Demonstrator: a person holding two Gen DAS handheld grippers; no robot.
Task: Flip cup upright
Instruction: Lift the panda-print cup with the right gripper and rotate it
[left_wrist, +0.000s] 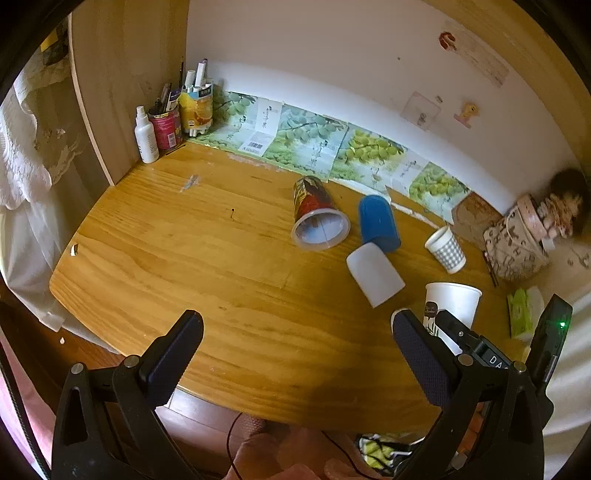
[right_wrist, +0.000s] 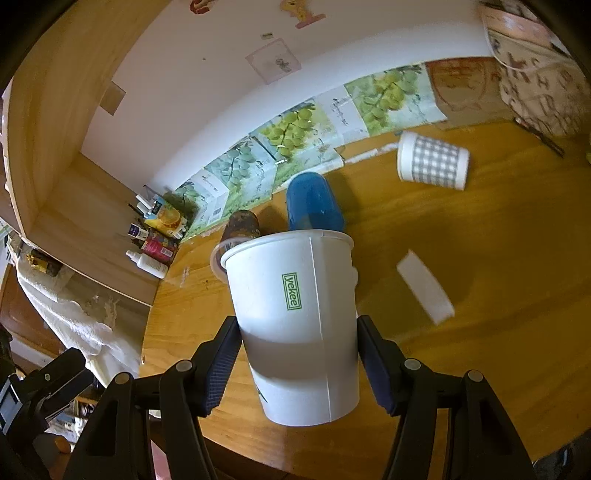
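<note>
— Where's your cup?

— Your right hand-held gripper (right_wrist: 299, 365) is pinching the white paper cup (right_wrist: 295, 317) by its lower half, one pad on each side. The mouth points up and away from you, tilted a little; whether its base touches the wooden surface (right_wrist: 480, 332) you cannot tell. From your left camera the same cup (left_wrist: 452, 301) sits at about 4 o'clock, mouth up.

— And your left?

— Your left hand-held gripper (left_wrist: 295, 350) is spread wide, pinching nothing, over the near edge of the surface.

— What else holds anything?

— At 12 o'clock past the cup, a blue cup (right_wrist: 314, 206) stands mouth down. A red printed cup (left_wrist: 317, 214) lies on its side, its open mouth toward you, its inside pale. A plain white cup (left_wrist: 375, 273) stands mouth down beside the blue one. A checked cup (right_wrist: 432, 162) lies on its side at 1 o'clock. In the far corner at 10 o'clock, tins (left_wrist: 166, 125) hold pens, with a white spray bottle (left_wrist: 146, 136) just beside them.
</note>
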